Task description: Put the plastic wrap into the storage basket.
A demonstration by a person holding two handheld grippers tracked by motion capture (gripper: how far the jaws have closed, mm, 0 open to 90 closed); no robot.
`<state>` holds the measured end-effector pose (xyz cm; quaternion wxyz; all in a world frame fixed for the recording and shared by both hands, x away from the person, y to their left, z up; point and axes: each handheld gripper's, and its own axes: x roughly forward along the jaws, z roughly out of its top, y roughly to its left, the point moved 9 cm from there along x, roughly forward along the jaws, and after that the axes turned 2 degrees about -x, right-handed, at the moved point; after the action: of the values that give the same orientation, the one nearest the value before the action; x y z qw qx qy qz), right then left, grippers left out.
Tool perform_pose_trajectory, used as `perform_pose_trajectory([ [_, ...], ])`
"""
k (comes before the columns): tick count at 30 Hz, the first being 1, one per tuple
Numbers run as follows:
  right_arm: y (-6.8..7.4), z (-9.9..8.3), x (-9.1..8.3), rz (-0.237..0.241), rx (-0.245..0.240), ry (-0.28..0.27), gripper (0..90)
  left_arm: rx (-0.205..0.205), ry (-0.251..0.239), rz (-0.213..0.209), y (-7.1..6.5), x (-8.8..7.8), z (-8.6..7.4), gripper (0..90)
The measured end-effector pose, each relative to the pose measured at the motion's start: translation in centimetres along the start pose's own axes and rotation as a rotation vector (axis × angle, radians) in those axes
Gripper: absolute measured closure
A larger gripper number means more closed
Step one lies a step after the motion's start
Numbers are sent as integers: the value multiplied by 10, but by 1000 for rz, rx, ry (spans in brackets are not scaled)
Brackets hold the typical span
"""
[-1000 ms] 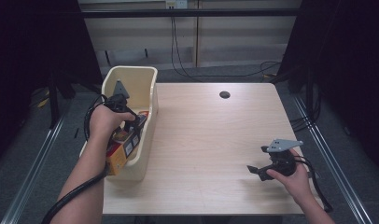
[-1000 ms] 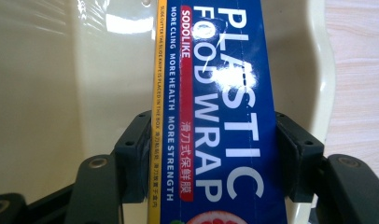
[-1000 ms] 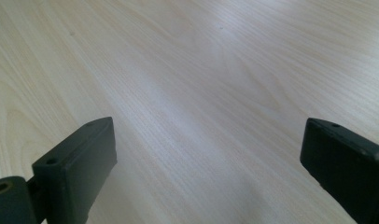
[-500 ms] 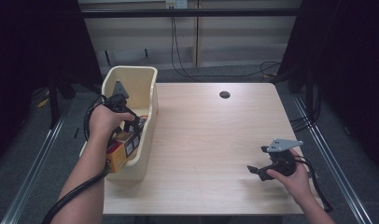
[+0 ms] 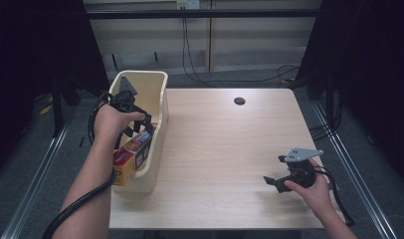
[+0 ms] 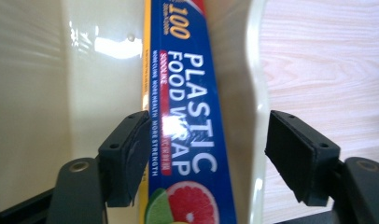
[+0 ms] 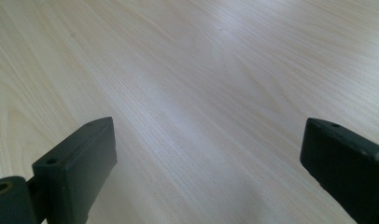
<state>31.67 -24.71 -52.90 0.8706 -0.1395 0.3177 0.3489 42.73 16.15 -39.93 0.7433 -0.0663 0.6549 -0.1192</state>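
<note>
Cream bin [image 5: 160, 84] holds plastic wrap box [image 6: 187, 140]; left gripper [image 6: 211, 158] jaws just opened, straddling the box unclamped; right gripper [image 7: 206, 172] jaws wide, empty over surface [image 5: 230, 149].

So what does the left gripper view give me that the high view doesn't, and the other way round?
Left gripper view: the print "PLASTIC FOOD WRAP" on the blue box, and the left gripper with its jaws just opened and a gap beside the box. High view: the right gripper held open over the table, a dark hole in the tabletop, and the person's forearms. Both: the box lying in the cream bin, and the left gripper.
</note>
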Motion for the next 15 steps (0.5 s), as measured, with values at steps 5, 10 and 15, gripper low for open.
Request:
perform_pose_trajectory([
  [5,1,1,0,6,-3,-3,36,19,-21,-22,-12,-9,3,275],
  [10,0,1,-1,3,-2,-5,36,46,-61,-36,-23,-18,9,226],
  [15,0,1,-2,-4,-1,-9,36,77,-93,-72,-38,-21,12,170],
])
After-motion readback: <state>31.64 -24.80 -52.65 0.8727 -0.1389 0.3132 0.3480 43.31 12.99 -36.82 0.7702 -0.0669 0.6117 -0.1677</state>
